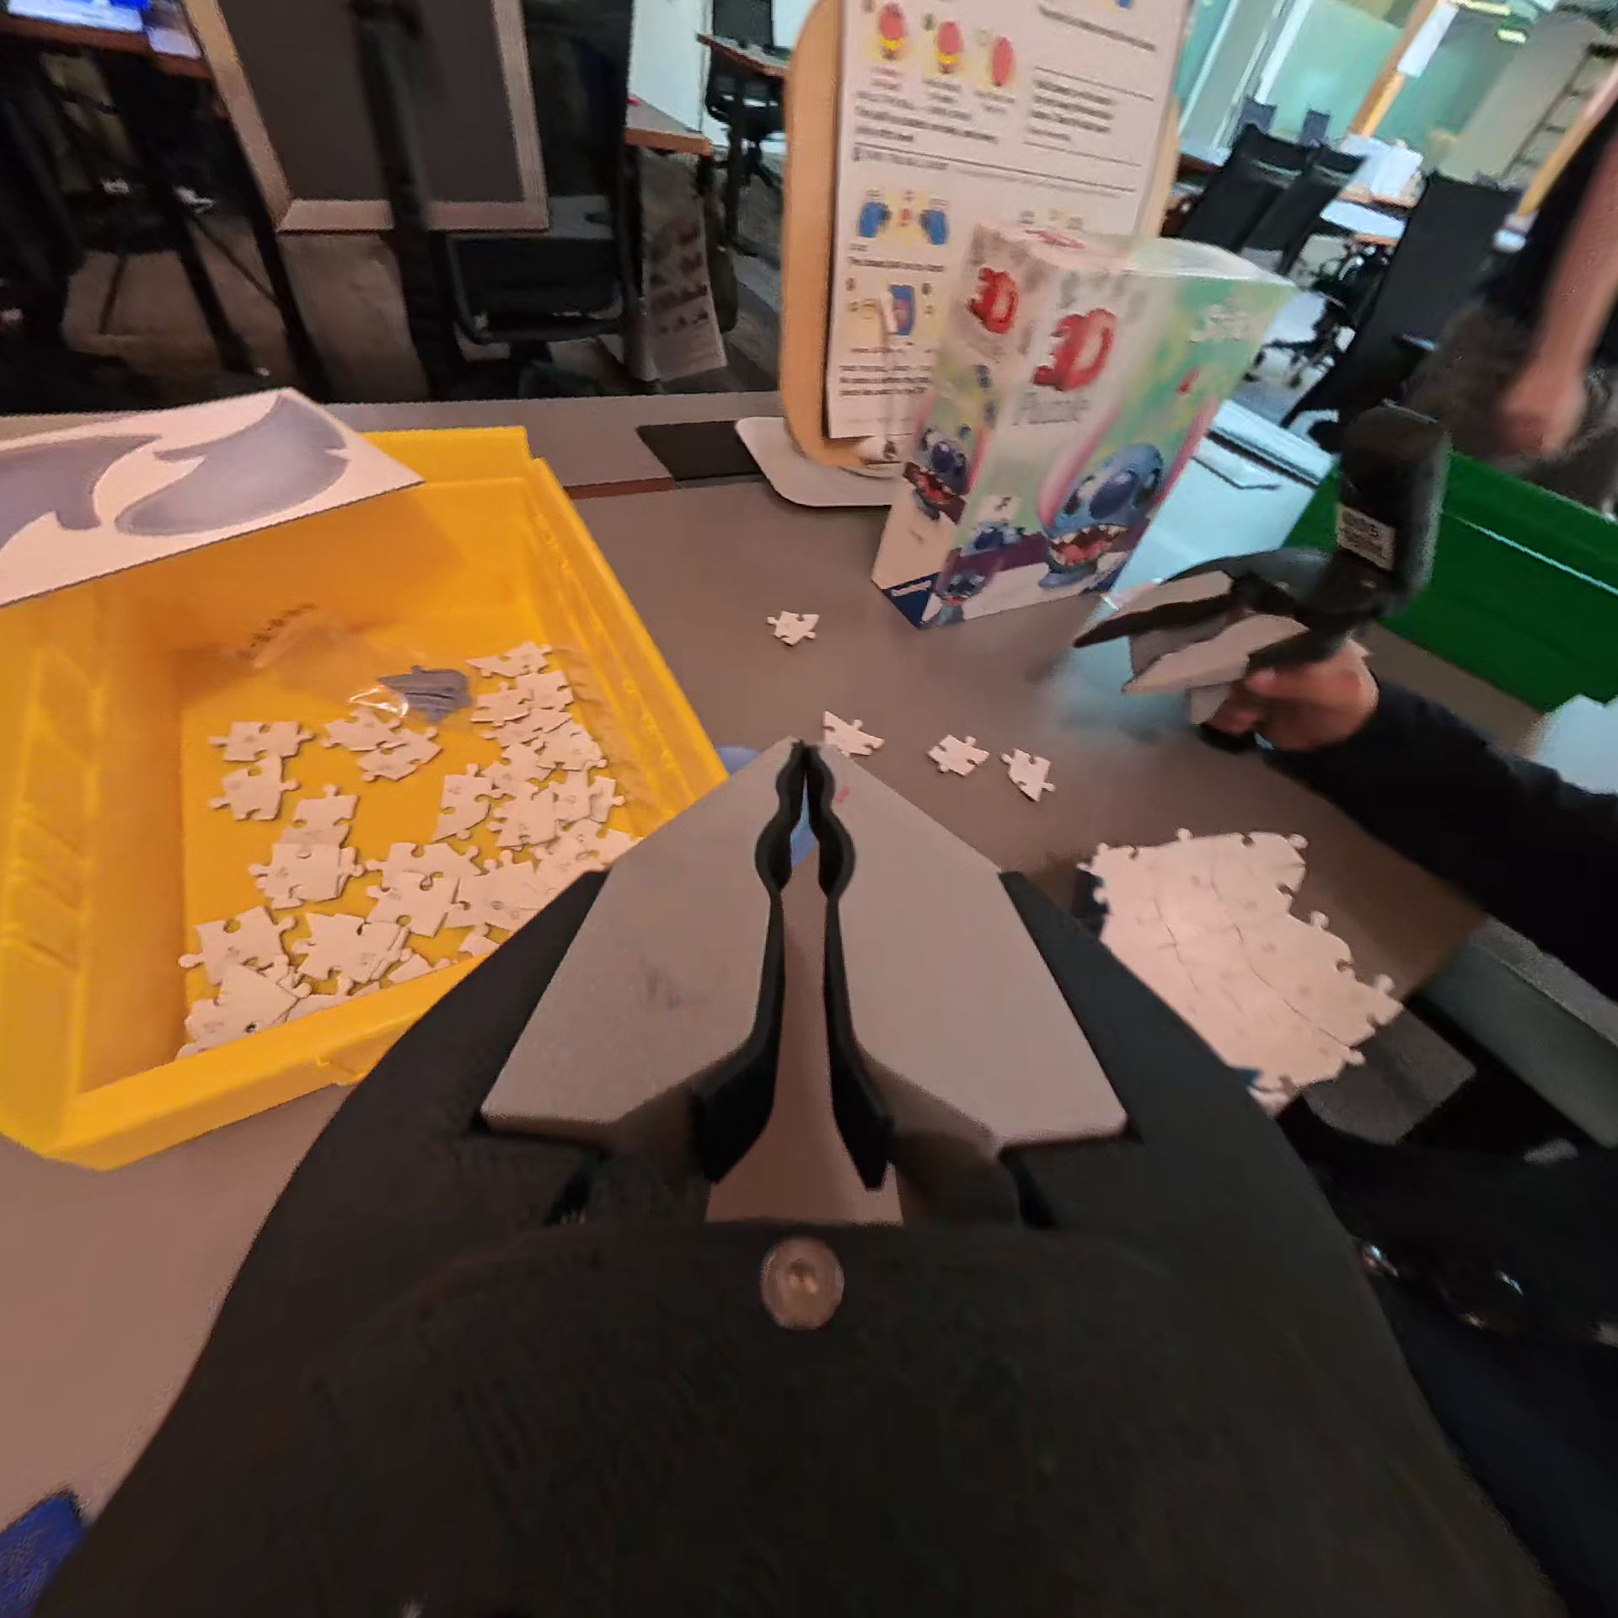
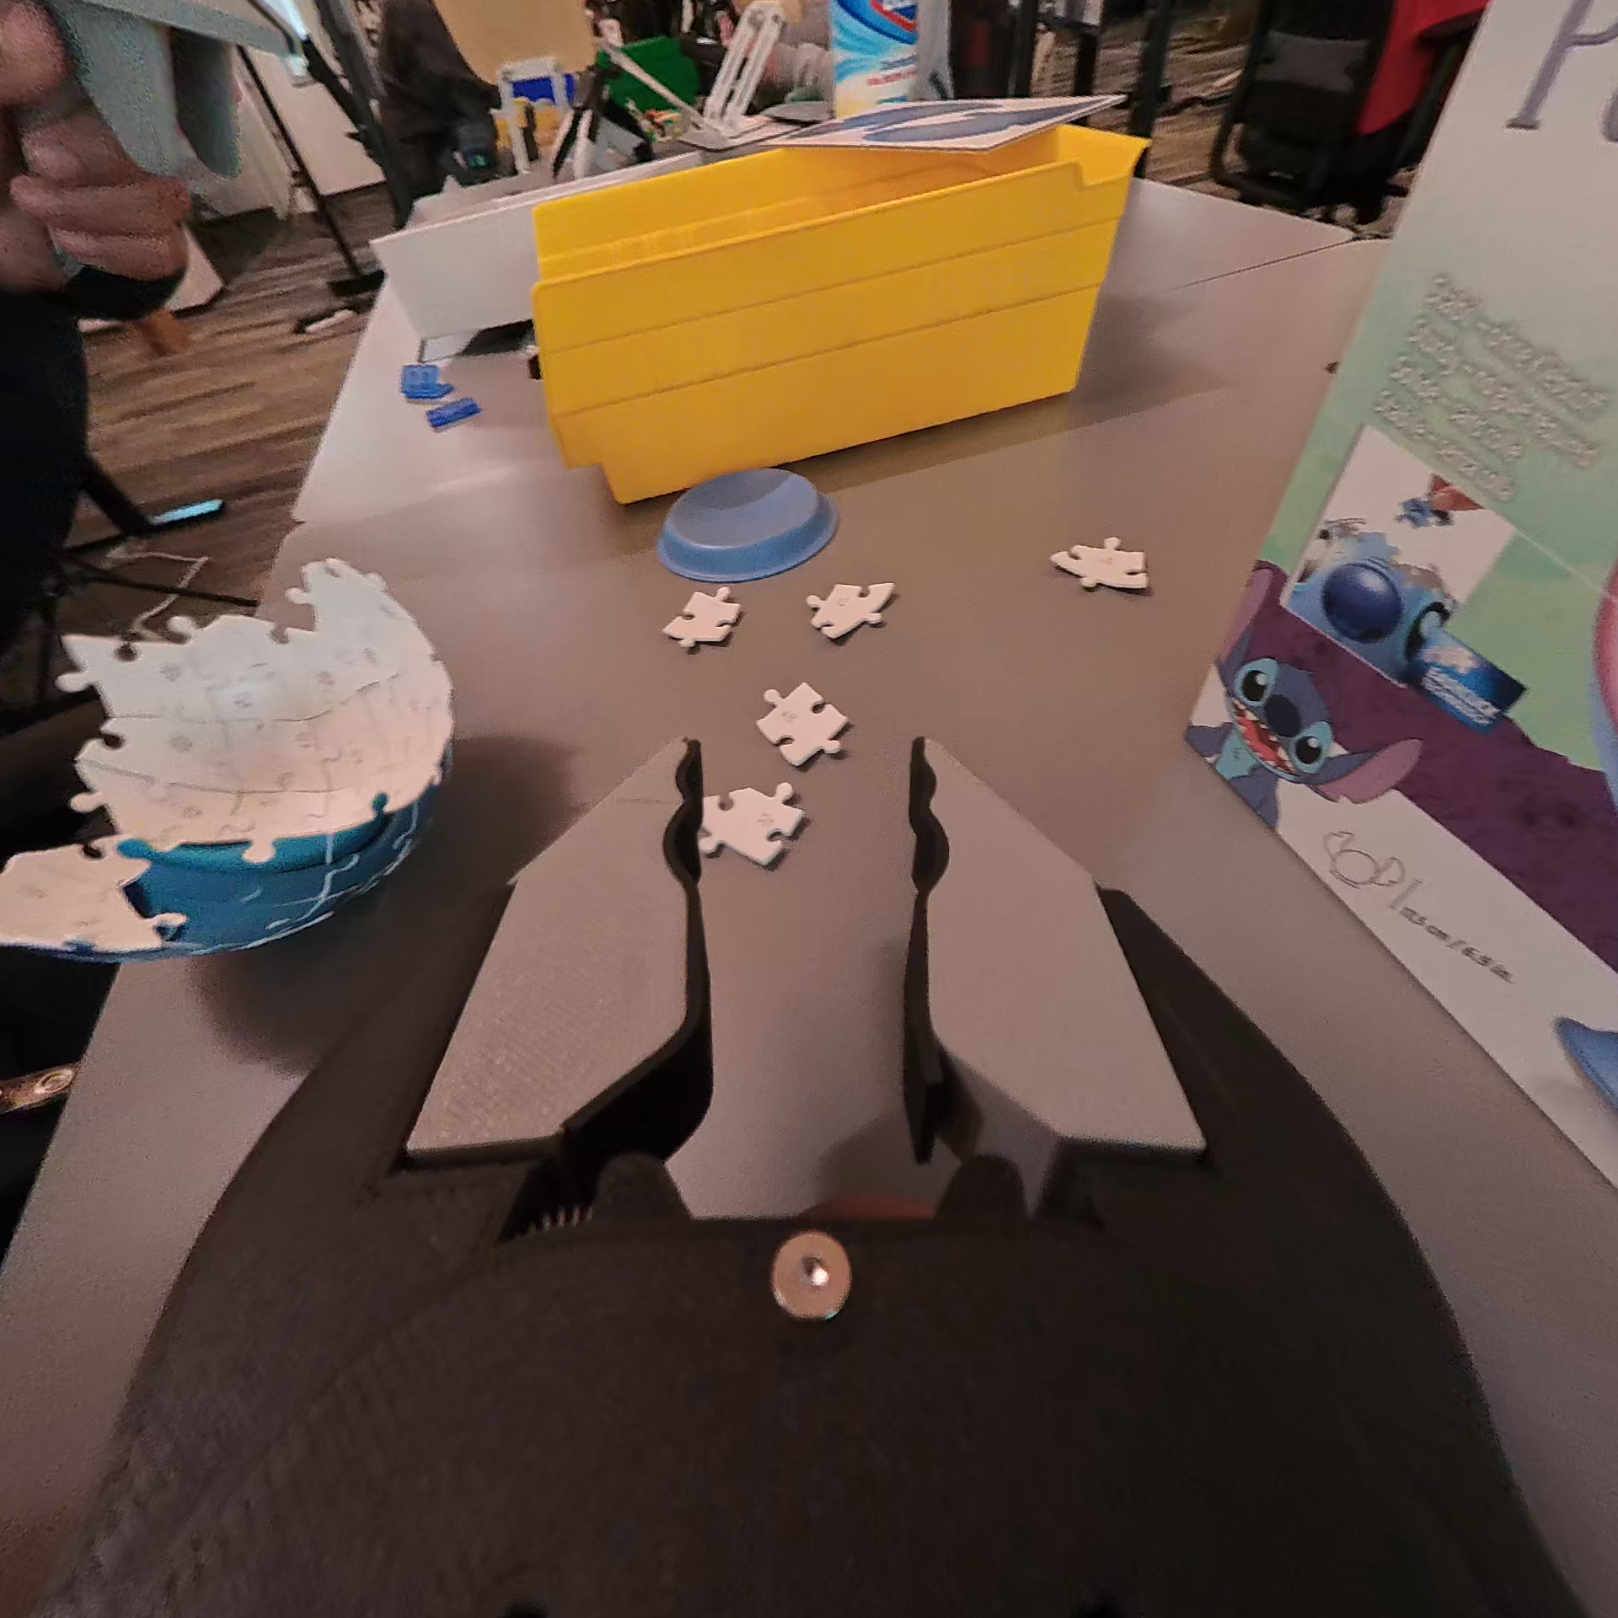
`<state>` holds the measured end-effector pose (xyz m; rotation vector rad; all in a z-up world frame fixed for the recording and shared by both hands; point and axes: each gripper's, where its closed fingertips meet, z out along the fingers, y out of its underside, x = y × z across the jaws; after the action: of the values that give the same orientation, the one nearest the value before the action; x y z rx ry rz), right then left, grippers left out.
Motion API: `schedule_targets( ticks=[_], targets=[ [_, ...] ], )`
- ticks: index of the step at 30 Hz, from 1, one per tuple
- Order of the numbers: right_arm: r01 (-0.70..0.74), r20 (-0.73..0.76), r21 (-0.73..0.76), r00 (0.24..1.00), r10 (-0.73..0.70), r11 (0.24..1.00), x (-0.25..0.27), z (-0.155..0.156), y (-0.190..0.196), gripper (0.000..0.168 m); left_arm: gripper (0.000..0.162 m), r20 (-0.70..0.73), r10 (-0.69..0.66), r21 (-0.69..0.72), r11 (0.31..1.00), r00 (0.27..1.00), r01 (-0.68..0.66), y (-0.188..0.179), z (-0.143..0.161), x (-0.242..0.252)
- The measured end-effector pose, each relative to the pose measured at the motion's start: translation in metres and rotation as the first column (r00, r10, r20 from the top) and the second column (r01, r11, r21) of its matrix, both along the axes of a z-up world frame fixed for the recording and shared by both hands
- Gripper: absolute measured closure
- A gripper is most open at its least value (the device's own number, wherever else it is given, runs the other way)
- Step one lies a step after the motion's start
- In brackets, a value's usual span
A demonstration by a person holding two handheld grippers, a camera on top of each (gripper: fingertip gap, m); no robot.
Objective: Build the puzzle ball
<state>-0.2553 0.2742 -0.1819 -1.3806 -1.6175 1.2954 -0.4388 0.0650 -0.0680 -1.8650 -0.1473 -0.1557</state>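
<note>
The half-built puzzle ball (image 2: 245,744), white inside and blue outside, lies like a bowl at the table's near edge; it also shows in the left wrist view (image 1: 1226,946). My left gripper (image 1: 805,755) is shut with nothing visible between its fingers, above the table beside the yellow bin (image 1: 368,1081). My right gripper (image 2: 804,757) is open and empty, low over several loose white pieces; one piece (image 2: 751,821) lies between its fingers, another (image 2: 801,722) just past the tips. In the left wrist view the right gripper (image 1: 1112,643) is held at the right.
The yellow bin holds many white pieces (image 1: 420,875) and a plastic bag (image 1: 420,692); a printed sheet (image 1: 175,473) rests on its rim. A blue round stand (image 2: 744,525) sits by the bin (image 2: 832,306). The puzzle box (image 1: 1051,438) and an instruction sheet (image 1: 963,175) stand behind. Across from one pair of fingers to the other is roughly 30 cm.
</note>
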Motion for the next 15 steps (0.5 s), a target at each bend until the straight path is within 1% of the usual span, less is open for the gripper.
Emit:
schedule_targets(
  ticks=[2, 5, 8, 11, 15],
  targets=[
    [0.04, 0.002, 0.021, 0.999, -0.04, 0.999, 0.0, -0.001, 0.006, 0.123, 0.162, 0.035, 0.017, -0.002, 1.0, 0.999, -0.017, 0.007, -0.008, -0.01],
    [0.064, 0.01, 0.059, 0.998, -0.064, 0.996, -0.001, -0.003, 0.01, 0.125, 0.162, 0.048, -0.001, 0.001, 1.0, 0.999, 0.001, 0.018, -0.018, -0.014],
    [0.056, 0.022, 0.064, 0.998, -0.058, 0.996, -0.002, -0.005, 0.007, 0.126, 0.162, -0.018, -0.013, 0.066, 0.998, 1.0, 0.015, 0.027, -0.013, -0.014],
    [0.033, 0.037, 0.035, 0.999, -0.034, 0.999, -0.004, -0.007, 0.003, 0.127, 0.162, -0.11, -0.013, 0.06, 0.998, 0.994, 0.02, 0.037, -0.018, -0.011],
    [0.019, 0.034, 0.004, 0.999, -0.019, 1.0, -0.004, -0.005, 0.002, 0.128, 0.162, -0.111, -0.073, 0.035, 0.996, 0.991, 0.077, 0.052, -0.029, -0.004]
  ],
)
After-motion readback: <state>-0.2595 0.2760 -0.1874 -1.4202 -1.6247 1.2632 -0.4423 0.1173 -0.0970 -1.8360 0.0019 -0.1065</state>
